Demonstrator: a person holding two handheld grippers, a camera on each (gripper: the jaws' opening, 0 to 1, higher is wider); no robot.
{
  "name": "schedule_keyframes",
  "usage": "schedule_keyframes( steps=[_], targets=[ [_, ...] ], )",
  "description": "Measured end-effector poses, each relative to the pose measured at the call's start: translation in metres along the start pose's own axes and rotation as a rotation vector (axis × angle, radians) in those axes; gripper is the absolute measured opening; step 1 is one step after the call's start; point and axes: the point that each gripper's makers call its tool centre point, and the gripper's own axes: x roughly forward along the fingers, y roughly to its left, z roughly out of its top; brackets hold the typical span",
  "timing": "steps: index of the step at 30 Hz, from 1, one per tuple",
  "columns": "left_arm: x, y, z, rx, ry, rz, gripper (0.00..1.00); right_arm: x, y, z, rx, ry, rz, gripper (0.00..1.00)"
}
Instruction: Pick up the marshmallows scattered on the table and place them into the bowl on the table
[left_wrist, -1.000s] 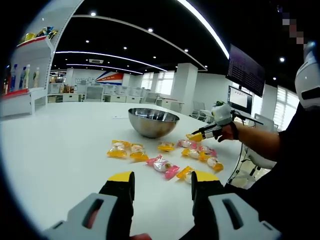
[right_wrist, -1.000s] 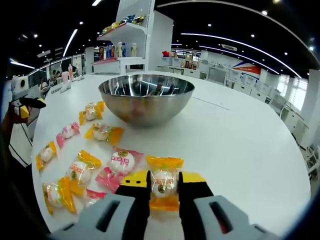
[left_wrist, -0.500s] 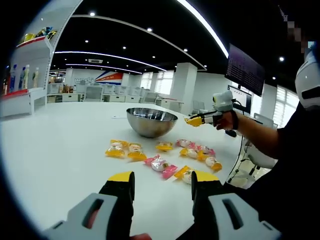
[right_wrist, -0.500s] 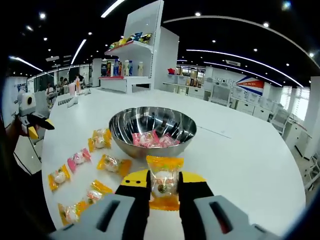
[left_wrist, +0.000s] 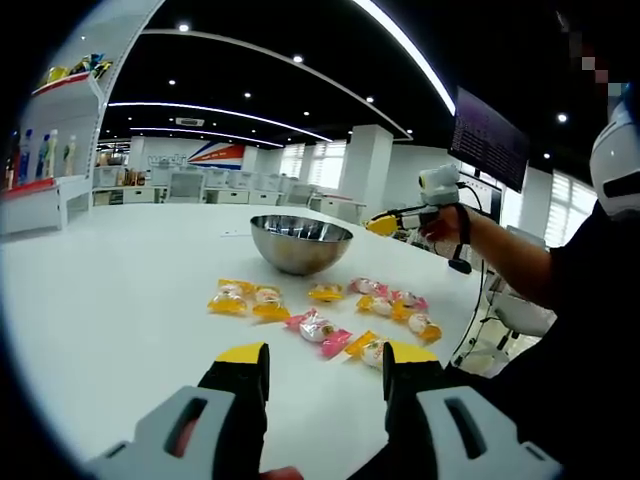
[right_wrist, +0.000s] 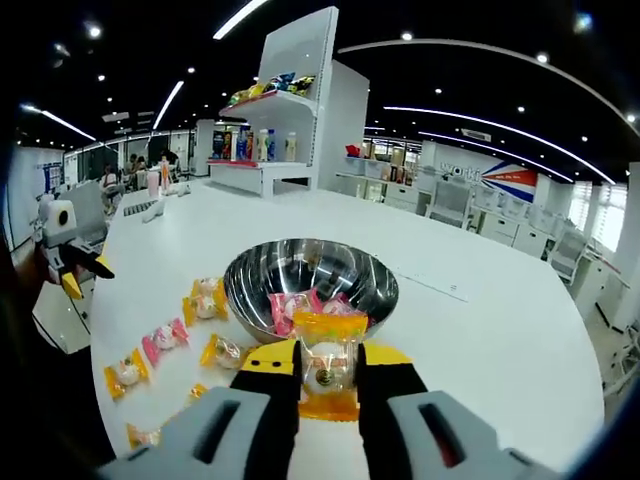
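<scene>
White table (left_wrist: 120, 300), 1 bowl (right_wrist: 311, 288), 5 wrapped marshmallows (right_wrist: 165, 340) outside

The desk (left_wrist: 110, 290) is plain white; the bowl (right_wrist: 311, 289) is shiny silver steel, holding pink wrappers; the scattered marshmallows (left_wrist: 318, 327) wear yellow-orange or pink wrappers; the held marshmallow (right_wrist: 327, 364) is white in an orange wrapper; each gripper (right_wrist: 328, 372) has black jaws with yellow tips and grey bodies.

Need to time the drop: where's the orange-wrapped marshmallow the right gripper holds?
In the right gripper view, the orange-wrapped marshmallow sits clamped in the right gripper, in front of the bowl.
</scene>
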Motion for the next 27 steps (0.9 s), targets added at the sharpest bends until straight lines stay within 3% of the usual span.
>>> schedule_keyframes(
  steps=[13, 27],
  targets=[
    [-0.002, -0.001, 0.001, 0.003, -0.004, 0.003, 0.46, 0.026, 0.007, 0.031, -0.045, 0.006, 0.039, 0.23],
    [-0.004, -0.001, 0.003, 0.008, -0.007, 0.003, 0.46, 0.058, 0.011, 0.040, -0.060, 0.034, 0.057, 0.23]
  ],
)
